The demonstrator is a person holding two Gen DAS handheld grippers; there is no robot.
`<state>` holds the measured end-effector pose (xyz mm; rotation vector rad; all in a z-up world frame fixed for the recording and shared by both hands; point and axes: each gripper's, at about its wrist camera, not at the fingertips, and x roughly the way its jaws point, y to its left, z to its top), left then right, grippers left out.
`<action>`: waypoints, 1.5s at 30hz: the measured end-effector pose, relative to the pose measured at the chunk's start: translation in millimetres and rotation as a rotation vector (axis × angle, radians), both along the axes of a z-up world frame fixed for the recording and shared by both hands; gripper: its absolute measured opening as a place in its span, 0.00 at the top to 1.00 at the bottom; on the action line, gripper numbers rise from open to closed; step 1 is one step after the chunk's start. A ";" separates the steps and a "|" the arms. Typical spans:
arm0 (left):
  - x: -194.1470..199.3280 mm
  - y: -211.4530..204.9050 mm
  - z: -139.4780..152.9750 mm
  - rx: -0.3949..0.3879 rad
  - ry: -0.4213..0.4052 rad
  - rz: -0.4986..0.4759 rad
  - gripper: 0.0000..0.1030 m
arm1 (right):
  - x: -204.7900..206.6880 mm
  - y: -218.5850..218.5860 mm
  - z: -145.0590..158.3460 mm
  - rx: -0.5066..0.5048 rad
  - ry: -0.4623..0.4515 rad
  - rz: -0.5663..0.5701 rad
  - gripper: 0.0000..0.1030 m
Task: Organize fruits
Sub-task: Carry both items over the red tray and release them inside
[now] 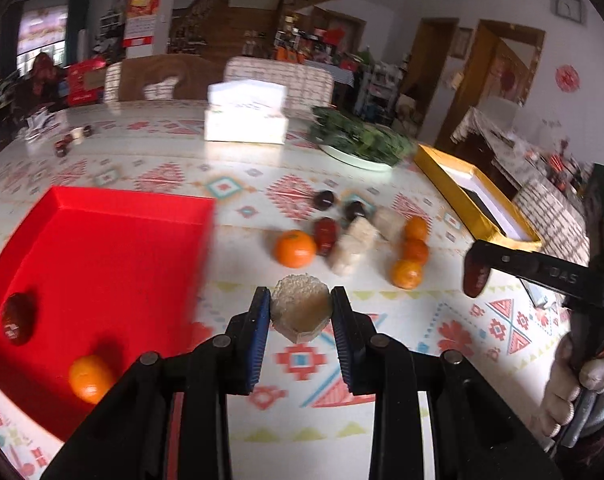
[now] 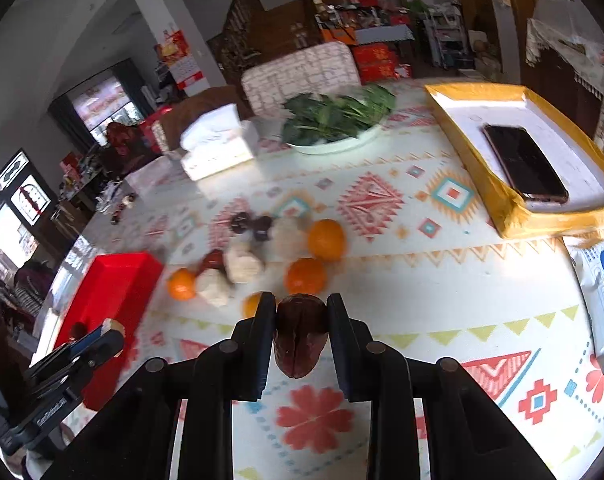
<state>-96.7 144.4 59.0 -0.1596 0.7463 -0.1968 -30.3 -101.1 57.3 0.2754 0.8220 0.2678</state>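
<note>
My left gripper (image 1: 300,300) is shut on a pale puffed rice cake (image 1: 300,314), held above the table beside the red tray (image 1: 114,240). In the tray lie a dark red date (image 1: 18,318) and an orange (image 1: 90,378). My right gripper (image 2: 301,304) is shut on a dark red date (image 2: 300,336), and in the left wrist view it shows at the right (image 1: 477,256). Loose on the table are several oranges (image 2: 326,239), dates (image 1: 325,234) and rice cakes (image 1: 351,246).
A yellow box (image 2: 481,184) holding a phone (image 2: 525,164) stands at the right. Behind the fruit are a plate of greens (image 2: 333,142) and a tissue box (image 1: 246,120). A wipes pack (image 2: 597,300) lies at the right edge. Chairs stand beyond the table.
</note>
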 end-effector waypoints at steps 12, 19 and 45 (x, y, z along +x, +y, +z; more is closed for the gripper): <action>-3.4 119.5 9.6 0.013 -0.012 0.253 0.71 | 2.7 124.8 24.7 0.073 0.003 0.282 0.72; 19.0 175.5 -0.9 0.030 0.050 0.334 0.71 | 13.1 219.7 7.3 0.067 0.061 0.446 0.72; 16.0 204.7 -3.8 -0.020 0.064 0.388 0.42 | 35.4 293.2 -29.7 0.015 0.100 0.490 0.71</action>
